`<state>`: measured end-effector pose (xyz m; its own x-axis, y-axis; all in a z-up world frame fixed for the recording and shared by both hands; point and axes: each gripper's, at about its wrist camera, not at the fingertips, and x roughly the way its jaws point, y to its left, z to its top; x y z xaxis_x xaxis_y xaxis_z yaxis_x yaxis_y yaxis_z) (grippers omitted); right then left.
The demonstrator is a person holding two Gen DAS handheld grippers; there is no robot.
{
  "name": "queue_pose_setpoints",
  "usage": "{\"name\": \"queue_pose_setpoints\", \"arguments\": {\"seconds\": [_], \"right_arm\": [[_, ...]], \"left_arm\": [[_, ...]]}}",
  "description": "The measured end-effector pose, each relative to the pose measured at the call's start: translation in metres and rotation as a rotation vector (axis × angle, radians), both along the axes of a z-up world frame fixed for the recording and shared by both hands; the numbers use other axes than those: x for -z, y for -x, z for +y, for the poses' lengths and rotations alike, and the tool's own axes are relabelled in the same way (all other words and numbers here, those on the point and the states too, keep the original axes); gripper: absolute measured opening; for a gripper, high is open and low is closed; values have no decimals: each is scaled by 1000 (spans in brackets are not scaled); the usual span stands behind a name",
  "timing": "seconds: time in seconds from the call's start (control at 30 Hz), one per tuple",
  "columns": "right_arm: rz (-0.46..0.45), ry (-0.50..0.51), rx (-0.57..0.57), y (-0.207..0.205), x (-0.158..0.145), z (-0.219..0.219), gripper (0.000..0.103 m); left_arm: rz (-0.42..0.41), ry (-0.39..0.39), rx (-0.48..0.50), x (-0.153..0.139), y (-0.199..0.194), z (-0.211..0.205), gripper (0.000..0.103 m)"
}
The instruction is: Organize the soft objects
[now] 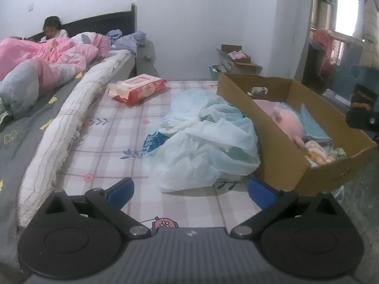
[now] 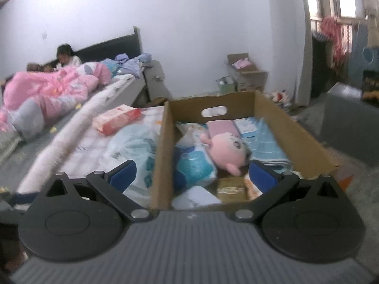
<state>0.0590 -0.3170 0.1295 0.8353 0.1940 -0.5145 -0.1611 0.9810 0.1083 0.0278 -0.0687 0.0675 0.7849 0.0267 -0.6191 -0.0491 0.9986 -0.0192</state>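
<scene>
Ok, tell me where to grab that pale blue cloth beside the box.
Take the cloth at the bunched white ridge across its middle, coming from above with the left tool. It lies crumpled and flat on the mattress, so raised folds probably give the best pinch.

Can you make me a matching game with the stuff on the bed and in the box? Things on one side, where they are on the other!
Things:
1. pink plush toy
2. red wipes pack
3. light blue plastic bag
4. folded blue towel

Places:
A. crumpled on the checked sheet, just left of the cardboard box
B. lying in the middle of the box
C. along the right side inside the box
D. flat on the sheet, far from the box, near the rolled white blanket

Pairs: 1-B, 2-D, 3-A, 4-C
</scene>
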Motion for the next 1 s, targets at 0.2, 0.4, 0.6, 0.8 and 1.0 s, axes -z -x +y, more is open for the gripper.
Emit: {"name": "queue_pose_setpoints", "arguments": {"seconds": [0.2, 0.4, 0.6, 0.8, 1.0], "right_arm": [[-36, 103, 50, 18, -3, -4, 102], [-66, 82, 78, 28, -15, -19, 102], [62, -69, 51, 23, -8, -41, 102], [273, -48, -19, 2, 12, -30, 102], [375, 55, -74, -15, 33, -4, 102]], "left_arm": [[31, 12, -75, 2, 1, -9, 103], [85, 29, -83, 6, -7, -18, 103], [178, 53, -73, 10, -21, -29, 103], [277, 63, -69, 12, -32, -37, 103], [319, 33, -96, 9, -38, -41, 103]]}}
